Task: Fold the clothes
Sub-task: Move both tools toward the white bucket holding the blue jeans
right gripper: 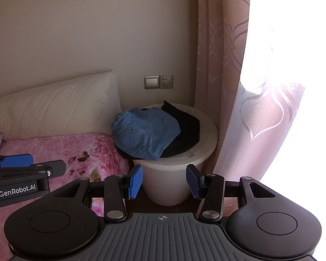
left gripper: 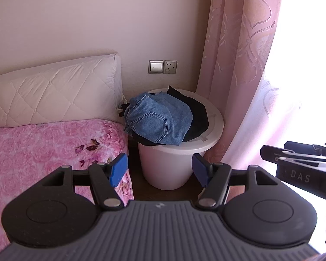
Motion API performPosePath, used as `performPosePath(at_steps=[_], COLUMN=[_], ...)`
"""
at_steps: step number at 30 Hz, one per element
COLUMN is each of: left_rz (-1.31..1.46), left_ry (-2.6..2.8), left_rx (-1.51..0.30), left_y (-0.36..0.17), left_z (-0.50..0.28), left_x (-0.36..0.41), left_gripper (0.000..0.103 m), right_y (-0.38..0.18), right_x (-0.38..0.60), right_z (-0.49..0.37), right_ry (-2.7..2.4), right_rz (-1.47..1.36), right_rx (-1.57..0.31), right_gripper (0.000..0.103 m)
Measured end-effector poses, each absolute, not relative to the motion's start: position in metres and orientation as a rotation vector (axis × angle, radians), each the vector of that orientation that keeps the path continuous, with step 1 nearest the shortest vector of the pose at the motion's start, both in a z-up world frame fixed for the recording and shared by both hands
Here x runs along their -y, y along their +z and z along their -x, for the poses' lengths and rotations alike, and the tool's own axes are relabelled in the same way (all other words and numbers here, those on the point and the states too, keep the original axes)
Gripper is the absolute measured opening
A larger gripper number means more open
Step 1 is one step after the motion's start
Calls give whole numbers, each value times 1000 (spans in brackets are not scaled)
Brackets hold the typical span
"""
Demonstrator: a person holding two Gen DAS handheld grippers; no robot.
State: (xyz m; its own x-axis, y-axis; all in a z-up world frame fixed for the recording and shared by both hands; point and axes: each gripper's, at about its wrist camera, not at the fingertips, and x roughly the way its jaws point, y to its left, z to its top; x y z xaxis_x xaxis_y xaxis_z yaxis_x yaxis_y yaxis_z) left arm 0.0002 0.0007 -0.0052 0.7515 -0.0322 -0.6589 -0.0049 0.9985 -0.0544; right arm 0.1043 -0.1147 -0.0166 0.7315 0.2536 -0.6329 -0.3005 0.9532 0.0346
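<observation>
Crumpled blue jeans (left gripper: 158, 120) lie on top of a black garment (left gripper: 196, 117) in a white round bucket (left gripper: 171, 169) beside the bed. They also show in the right wrist view: jeans (right gripper: 141, 132), black garment (right gripper: 184, 130), bucket (right gripper: 169, 182). My left gripper (left gripper: 159, 171) is open and empty, held short of the bucket. My right gripper (right gripper: 165, 181) is open and empty, also short of the bucket. The left gripper's side shows at the left edge of the right wrist view (right gripper: 21, 174).
A bed with a pink floral blanket (left gripper: 43, 152) and a white quilted pillow (left gripper: 54, 95) lies to the left. A pink curtain (left gripper: 239, 65) hangs at the right by a bright window. A wall switch and socket (left gripper: 163, 66) sit above the bucket.
</observation>
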Motion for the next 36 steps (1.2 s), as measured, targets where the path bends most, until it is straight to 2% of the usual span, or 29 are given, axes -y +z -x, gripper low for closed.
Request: performPosePath(at_steps=[36], left_rz=[95], left_ry=[13], left_rx=[-774], left_y=[-23], left_z=[-9], left_x=[-26], left_gripper=[62], right_y=[-38], right_x=[88], right_z=[-89], right_ry=[299], right_rz=[81], right_rx=[-714], right_gripper=[48])
